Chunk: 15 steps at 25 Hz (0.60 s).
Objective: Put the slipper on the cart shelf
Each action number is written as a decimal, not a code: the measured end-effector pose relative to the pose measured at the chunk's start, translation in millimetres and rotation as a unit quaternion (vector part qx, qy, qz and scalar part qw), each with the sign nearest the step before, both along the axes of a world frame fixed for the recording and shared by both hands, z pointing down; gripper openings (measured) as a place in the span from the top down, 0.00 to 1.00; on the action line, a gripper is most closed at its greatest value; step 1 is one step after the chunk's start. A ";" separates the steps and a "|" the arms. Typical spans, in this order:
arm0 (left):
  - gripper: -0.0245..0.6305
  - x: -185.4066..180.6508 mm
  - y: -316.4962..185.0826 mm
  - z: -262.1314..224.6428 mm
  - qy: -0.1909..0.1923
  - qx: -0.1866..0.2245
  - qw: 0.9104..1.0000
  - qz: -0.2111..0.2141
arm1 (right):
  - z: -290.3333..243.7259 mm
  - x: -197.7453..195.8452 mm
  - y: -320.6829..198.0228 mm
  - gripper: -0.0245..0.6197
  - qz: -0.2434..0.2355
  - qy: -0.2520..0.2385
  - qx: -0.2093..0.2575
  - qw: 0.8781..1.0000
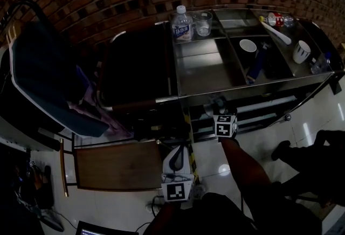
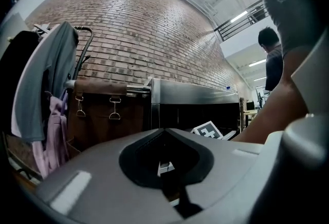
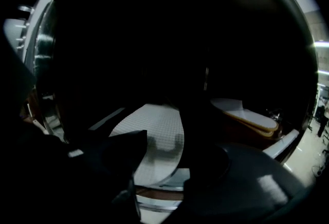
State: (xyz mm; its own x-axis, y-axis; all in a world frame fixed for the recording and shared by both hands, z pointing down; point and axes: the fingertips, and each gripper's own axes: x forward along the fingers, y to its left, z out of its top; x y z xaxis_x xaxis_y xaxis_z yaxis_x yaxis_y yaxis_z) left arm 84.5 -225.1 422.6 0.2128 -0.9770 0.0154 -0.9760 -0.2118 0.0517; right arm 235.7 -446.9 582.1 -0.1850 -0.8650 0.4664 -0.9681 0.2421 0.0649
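Note:
A white slipper (image 3: pixel 154 138) with a dotted sole lies in the dark lower shelf of the steel cart (image 1: pixel 237 85). In the right gripper view, my right gripper (image 3: pixel 167 138) stands open around it, one dark finger at each side, neither pressing on it. A second slipper (image 3: pixel 247 115), white with a tan edge, lies further right on the same shelf. In the head view the right gripper (image 1: pixel 218 107) reaches under the cart's top, behind its marker cube (image 1: pixel 225 125). My left gripper (image 1: pixel 179 159) hangs low by the chair; its grey jaws (image 2: pixel 163 133) meet, with nothing held.
The cart top holds a water bottle (image 1: pixel 181 25), a glass (image 1: pixel 203 23), two white cups (image 1: pixel 248 45) and a red-capped bottle (image 1: pixel 277 19). A wooden seat (image 1: pixel 118 166) stands in front left, with clothes on a chair (image 1: pixel 51 83). A person's dark shoes (image 1: pixel 302 156) are at right.

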 end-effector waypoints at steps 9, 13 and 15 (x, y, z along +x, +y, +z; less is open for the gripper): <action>0.94 -0.8 -5.0 -12.1 0.002 0.012 1.000 0.001 | -83.5 -3.2 36.5 0.61 -0.105 0.030 0.128 0.986; 0.94 1.2 -6.7 -14.5 -0.002 0.011 1.000 0.001 | -125.3 3.8 93.3 0.61 -0.134 0.013 0.166 0.977; 0.94 4.3 -6.5 -14.1 -0.007 0.009 1.000 0.001 | -140.7 10.9 123.0 0.64 -0.133 -0.009 0.168 0.977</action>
